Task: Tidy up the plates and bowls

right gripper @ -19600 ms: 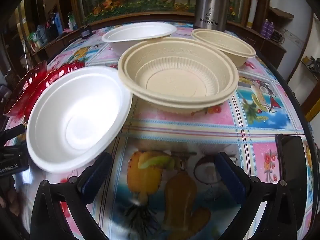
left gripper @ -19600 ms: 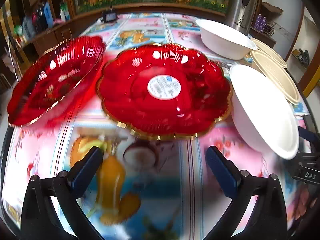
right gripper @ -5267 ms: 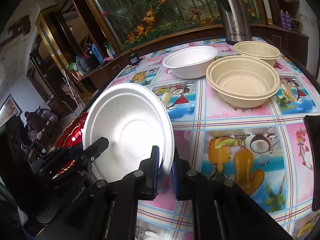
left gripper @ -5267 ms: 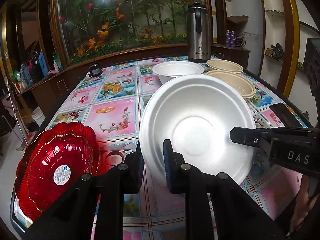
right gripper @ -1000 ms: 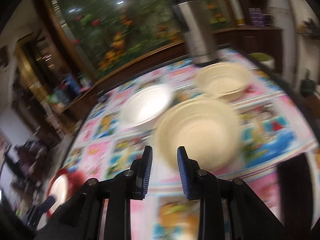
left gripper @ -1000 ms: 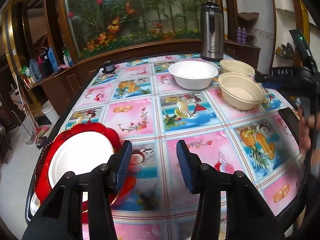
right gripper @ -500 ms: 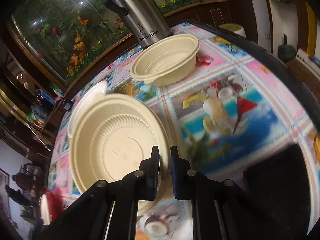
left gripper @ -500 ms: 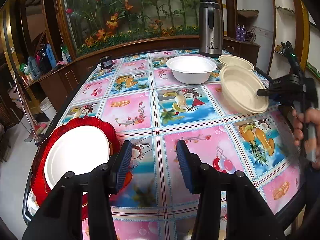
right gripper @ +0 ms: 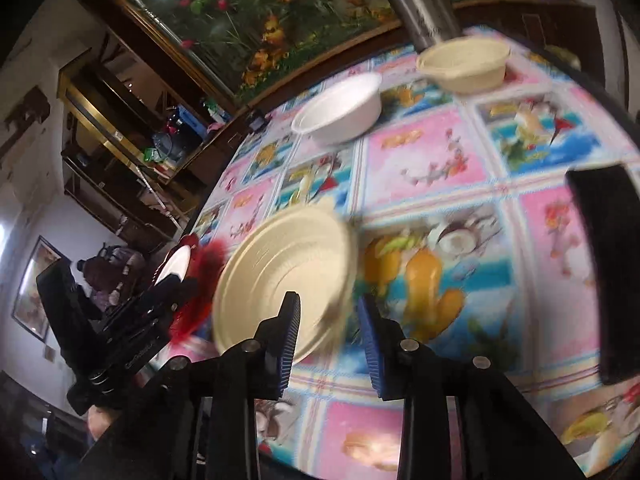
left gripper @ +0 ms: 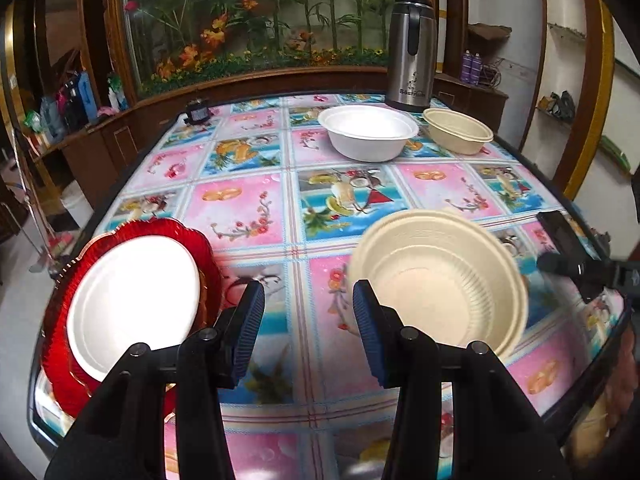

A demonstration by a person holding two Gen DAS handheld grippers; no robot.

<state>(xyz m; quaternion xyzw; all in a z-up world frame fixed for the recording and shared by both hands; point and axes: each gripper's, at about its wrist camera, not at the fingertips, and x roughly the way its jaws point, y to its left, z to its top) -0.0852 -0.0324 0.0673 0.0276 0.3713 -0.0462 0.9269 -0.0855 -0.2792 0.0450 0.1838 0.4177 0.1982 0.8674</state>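
Letting go of the beige bowl (right gripper: 280, 276), the right gripper (right gripper: 328, 340) is spreading its fingers, and the near rim sits blurred in the gap between them with no pad clearly pressing on it. That bowl lies on the worktop (left gripper: 248, 208) well to the right of the red plates (left gripper: 208, 256), which carry a white bowl (left gripper: 132, 304) at the near left corner. The left gripper (left gripper: 308, 332) hovers between the red plates and the beige bowl, its fingers moderately apart and holding nothing. Two more bowls, a white one (left gripper: 368, 132) and a second beige one (left gripper: 458, 130), wait far beyond the red plates beside the steel flask (left gripper: 410, 52). These bowls look thin, light and slightly flexible, likely to slide on the glossy cloth, so a pinch on the rim, one finger inside and one outside, seems the surest hold.
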